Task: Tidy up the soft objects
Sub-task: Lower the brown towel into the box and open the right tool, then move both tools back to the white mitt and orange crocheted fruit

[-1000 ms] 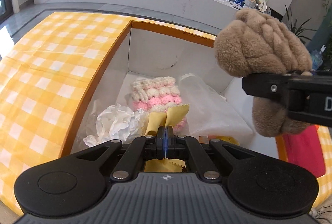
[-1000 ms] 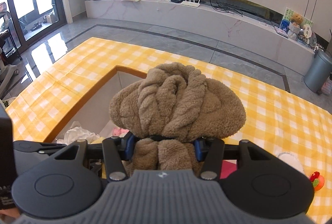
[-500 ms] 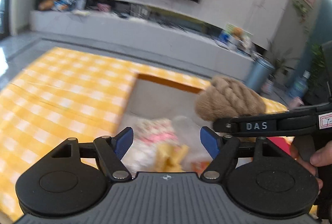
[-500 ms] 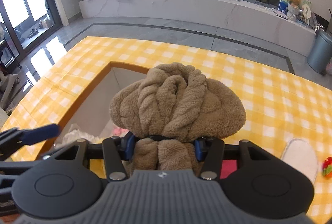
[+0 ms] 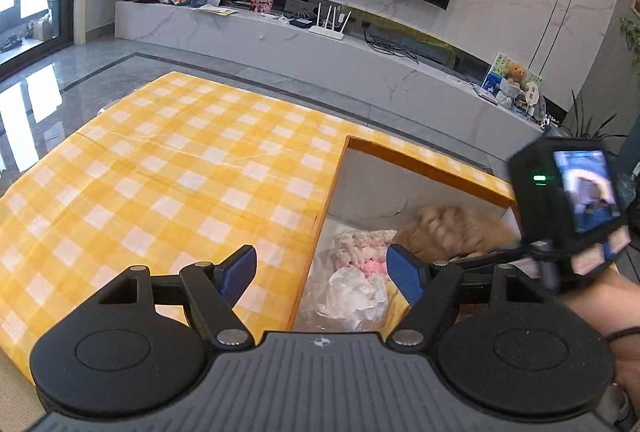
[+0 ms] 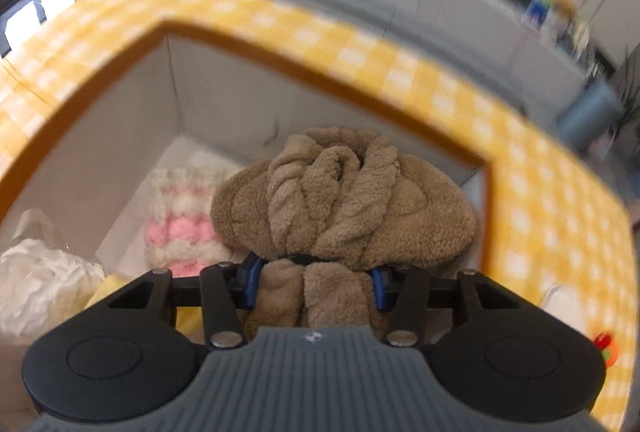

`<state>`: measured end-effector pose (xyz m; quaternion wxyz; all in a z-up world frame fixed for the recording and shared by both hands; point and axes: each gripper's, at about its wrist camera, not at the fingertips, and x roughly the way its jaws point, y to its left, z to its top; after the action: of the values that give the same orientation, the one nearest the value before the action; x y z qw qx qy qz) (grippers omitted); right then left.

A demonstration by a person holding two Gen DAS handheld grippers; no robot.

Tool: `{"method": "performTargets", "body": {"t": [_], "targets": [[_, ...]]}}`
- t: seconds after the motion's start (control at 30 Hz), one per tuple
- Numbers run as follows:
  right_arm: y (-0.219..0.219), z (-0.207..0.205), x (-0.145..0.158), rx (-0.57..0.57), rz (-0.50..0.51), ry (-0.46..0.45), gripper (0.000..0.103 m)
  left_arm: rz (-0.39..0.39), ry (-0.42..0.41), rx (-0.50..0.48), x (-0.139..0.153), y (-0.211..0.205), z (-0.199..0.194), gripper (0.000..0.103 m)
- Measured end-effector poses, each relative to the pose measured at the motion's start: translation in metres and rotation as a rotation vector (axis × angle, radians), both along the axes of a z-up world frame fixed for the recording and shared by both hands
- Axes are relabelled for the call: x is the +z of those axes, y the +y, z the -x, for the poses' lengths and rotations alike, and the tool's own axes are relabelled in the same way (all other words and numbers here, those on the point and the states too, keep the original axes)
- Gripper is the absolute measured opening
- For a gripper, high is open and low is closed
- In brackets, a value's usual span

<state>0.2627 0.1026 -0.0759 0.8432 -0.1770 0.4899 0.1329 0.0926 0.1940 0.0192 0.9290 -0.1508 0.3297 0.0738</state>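
Observation:
My right gripper (image 6: 314, 282) is shut on a brown plush toy (image 6: 344, 199) and holds it low inside the open box (image 6: 120, 135). In the left wrist view the plush toy (image 5: 452, 232) shows blurred inside the box (image 5: 384, 171), with the right gripper's camera body (image 5: 568, 195) above it. My left gripper (image 5: 322, 274) is open and empty, above the box's near left corner. A pink and white knitted piece (image 6: 180, 224) (image 5: 364, 248), a white crumpled bag (image 6: 44, 280) (image 5: 352, 292) and a yellow cloth (image 6: 108, 290) lie in the box.
The box is set into a table with a yellow checked cloth (image 5: 168, 183). A white flat object (image 6: 564, 306) and a small red toy (image 6: 604, 346) lie on the cloth at the right. A marble TV bench (image 5: 280, 35) stands beyond the table.
My left gripper opened, let go of the yellow cloth into the box, and pulled back to the left. My right gripper moved the plush toy down into the box.

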Motion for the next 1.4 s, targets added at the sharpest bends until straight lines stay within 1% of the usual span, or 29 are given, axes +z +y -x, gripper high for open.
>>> {"method": "performTargets", "body": {"t": [0.03,0.13,0.2,0.3,0.33,0.4,0.47,0.5,0.57,0.63,0.67,0.7,0.77,0.8,0.87,0.9,0.97,1.07,1.23,1.3,1.4], "targets": [[0.002,-0.004,-0.007,-0.008,-0.001,0.035,0.049,-0.002,0.004,-0.003,-0.002,0.000,0.000,0.087],[0.002,-0.012,-0.028,-0.023,0.010,0.090,0.048,-0.007,0.012,-0.007,-0.004,-0.001,-0.002,0.087],[0.000,-0.015,-0.031,-0.030,-0.005,0.075,0.048,-0.014,0.014,-0.011,-0.005,-0.002,-0.002,0.087],[-0.005,-0.021,-0.031,-0.053,-0.036,0.102,0.050,-0.022,0.017,-0.023,-0.007,-0.004,-0.003,0.087],[-0.008,-0.024,-0.030,-0.060,-0.046,0.111,0.051,-0.025,0.020,-0.026,-0.007,-0.005,-0.003,0.087],[-0.011,-0.025,-0.029,-0.044,-0.055,0.128,0.061,-0.027,0.026,-0.026,-0.009,-0.005,-0.005,0.087],[-0.004,-0.018,-0.023,0.037,-0.019,0.133,0.069,-0.023,0.035,-0.018,-0.012,-0.003,-0.006,0.087],[-0.002,-0.012,-0.018,0.063,-0.001,0.110,0.072,-0.021,0.040,-0.014,-0.013,-0.003,-0.006,0.087],[-0.001,-0.001,-0.005,0.081,0.011,0.069,0.073,-0.024,0.039,-0.013,-0.014,-0.002,-0.005,0.087],[-0.007,0.011,0.007,0.066,-0.028,0.039,0.073,-0.032,0.035,-0.012,-0.013,-0.001,-0.004,0.087],[-0.010,0.018,0.015,0.045,-0.065,0.005,0.084,-0.036,0.032,-0.013,-0.012,-0.002,-0.003,0.087],[-0.012,0.027,0.022,0.024,-0.084,-0.040,0.101,-0.039,0.029,-0.014,-0.012,-0.002,-0.002,0.087],[-0.015,0.047,0.036,0.019,-0.118,-0.173,0.100,-0.042,0.027,-0.010,-0.011,-0.003,-0.001,0.087],[-0.017,0.055,0.040,0.020,-0.117,-0.233,0.100,-0.044,0.025,-0.007,-0.011,-0.003,-0.001,0.087],[-0.017,0.063,0.046,0.030,-0.110,-0.320,0.100,-0.052,0.023,0.001,-0.011,-0.003,0.000,0.087],[-0.018,0.066,0.047,0.035,-0.107,-0.341,0.100,-0.058,0.022,0.007,-0.011,-0.003,0.000,0.087],[-0.022,0.065,0.052,0.032,-0.129,-0.340,0.100,-0.069,0.024,0.021,-0.010,-0.004,0.001,0.087],[-0.041,0.071,0.061,0.031,-0.206,-0.318,0.100,-0.050,0.021,0.032,-0.005,-0.008,0.005,0.087],[-0.062,0.076,0.075,0.025,-0.224,-0.313,0.099,-0.073,-0.035,0.019,0.014,-0.025,0.015,0.087],[-0.070,0.078,0.080,0.028,-0.252,-0.313,0.099,-0.052,-0.047,0.046,0.019,-0.029,0.018,0.087],[-0.085,0.083,0.089,0.007,-0.293,-0.311,0.099,-0.032,-0.072,0.039,0.029,-0.037,0.023,0.087]]}}
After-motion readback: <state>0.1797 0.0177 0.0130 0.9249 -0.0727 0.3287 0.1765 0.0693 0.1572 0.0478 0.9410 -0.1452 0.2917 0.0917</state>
